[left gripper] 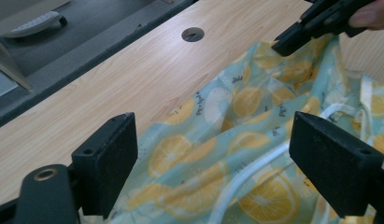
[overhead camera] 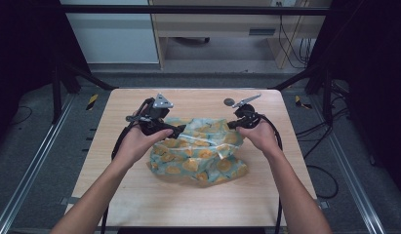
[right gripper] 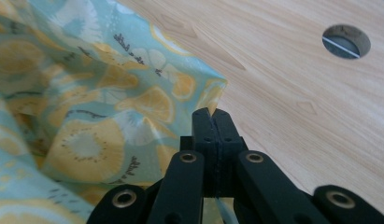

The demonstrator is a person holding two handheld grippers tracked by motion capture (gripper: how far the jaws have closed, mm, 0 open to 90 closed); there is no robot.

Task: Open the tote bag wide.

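Cloth: a light blue cloth (overhead camera: 198,151) with yellow lemon slices and a white strap lies bunched up in the middle of the desk (overhead camera: 139,195).
Left tongs: the left tongs (left gripper: 213,158) are spread wide, one jaw on each side, just above the cloth. They are not pinching anything.
Right tongs: the right tongs (right gripper: 212,116) are pressed together at the far right corner of the cloth. A thin bit of cloth seems to be caught between them, but the pinch is mostly hidden.
Hands: the left hand (overhead camera: 139,144) and the right hand (overhead camera: 261,136) each hold their tongs at the far edge of the cloth, well apart from each other.
Hole: a small round hole (right gripper: 346,41) is in the desk behind the cloth.
Step now: it looks like the cloth is being grabbed at two corners so it can be spread flat.
How to do it well: keep the right pinch tight. Bring the left tongs down on the edge of the cloth, not on the strap. Grab only one layer. Then pull both sides apart slowly and evenly.
Watch out: a tiny pinch can slip, and a quick tug may drag the whole bundle.
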